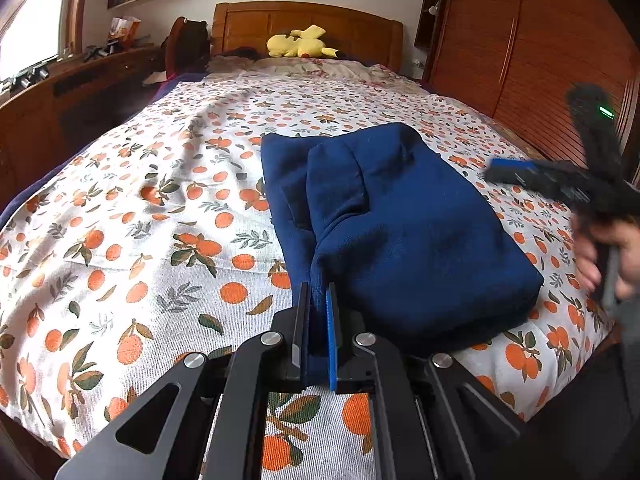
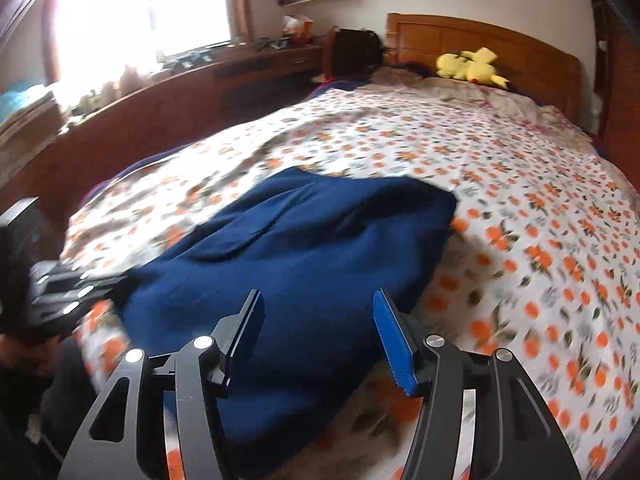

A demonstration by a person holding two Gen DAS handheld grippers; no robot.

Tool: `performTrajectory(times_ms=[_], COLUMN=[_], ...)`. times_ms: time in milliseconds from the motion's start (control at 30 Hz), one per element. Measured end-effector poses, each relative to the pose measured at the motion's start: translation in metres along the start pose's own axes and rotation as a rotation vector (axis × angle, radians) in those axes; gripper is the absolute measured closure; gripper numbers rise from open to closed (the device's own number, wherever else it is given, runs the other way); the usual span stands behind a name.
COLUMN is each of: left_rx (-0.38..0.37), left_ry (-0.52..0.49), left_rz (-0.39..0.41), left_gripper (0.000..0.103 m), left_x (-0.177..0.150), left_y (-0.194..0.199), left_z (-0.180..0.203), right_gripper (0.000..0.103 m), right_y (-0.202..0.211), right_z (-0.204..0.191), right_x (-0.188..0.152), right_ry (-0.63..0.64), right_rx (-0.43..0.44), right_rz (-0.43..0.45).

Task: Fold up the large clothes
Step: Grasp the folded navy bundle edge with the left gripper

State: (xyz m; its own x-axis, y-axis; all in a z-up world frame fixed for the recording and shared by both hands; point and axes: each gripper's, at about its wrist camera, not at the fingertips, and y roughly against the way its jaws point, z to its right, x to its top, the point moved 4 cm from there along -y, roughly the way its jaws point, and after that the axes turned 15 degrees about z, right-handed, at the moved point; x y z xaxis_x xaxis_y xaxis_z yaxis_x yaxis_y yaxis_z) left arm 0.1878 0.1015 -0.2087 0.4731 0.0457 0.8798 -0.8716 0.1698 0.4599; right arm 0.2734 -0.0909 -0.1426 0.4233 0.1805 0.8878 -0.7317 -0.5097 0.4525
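Observation:
A navy blue garment (image 1: 400, 232) lies folded into a thick block on the orange-print bedspread (image 1: 140, 220). My left gripper (image 1: 318, 300) is shut on the garment's near left corner, with blue cloth pinched between its pads. In the right wrist view the same garment (image 2: 304, 248) lies under and ahead of my right gripper (image 2: 318, 316), whose jaws stand open with only the cloth's surface below the gap. The right gripper (image 1: 516, 174) also shows blurred at the right edge of the left wrist view, held by a hand (image 1: 600, 256), clear of the garment.
A yellow plush toy (image 1: 300, 42) lies at the wooden headboard (image 1: 304, 20). A wooden wardrobe (image 1: 520, 48) stands on the right, a desk with clutter (image 2: 192, 76) under the window on the left. The bedspread (image 2: 520, 200) stretches wide around the garment.

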Motion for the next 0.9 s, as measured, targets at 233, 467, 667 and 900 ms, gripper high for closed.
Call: performTrajectory(times_ms=[233, 467, 667, 900], left_rx=[0.003, 0.021, 0.036, 0.045], left_ry=[-0.01, -0.025, -0.038, -0.042], left_rz=[-0.003, -0.008, -0.022, -0.035], left_gripper=[0.095, 0.095, 0.088, 0.037], left_x=[-0.001, -0.001, 0.0, -0.008], left_y=[0.0, 0.0, -0.001, 0.026], left_z=[0.002, 0.005, 0.007, 0.007], right_gripper=[0.045, 0.026, 0.033, 0.044], right_y=[-0.07, -0.109, -0.125, -0.125], right_z=[0.057, 0.086, 0.083, 0.08], right_x=[0.003, -0.019, -0.02, -0.021], right_ry=[-0.068, -0.168, -0.216, -0.225], right_rx=[-0.076, -0.038, 0.036, 0.07], right_rz=[-0.077, -0.172, -0.203, -0.199])
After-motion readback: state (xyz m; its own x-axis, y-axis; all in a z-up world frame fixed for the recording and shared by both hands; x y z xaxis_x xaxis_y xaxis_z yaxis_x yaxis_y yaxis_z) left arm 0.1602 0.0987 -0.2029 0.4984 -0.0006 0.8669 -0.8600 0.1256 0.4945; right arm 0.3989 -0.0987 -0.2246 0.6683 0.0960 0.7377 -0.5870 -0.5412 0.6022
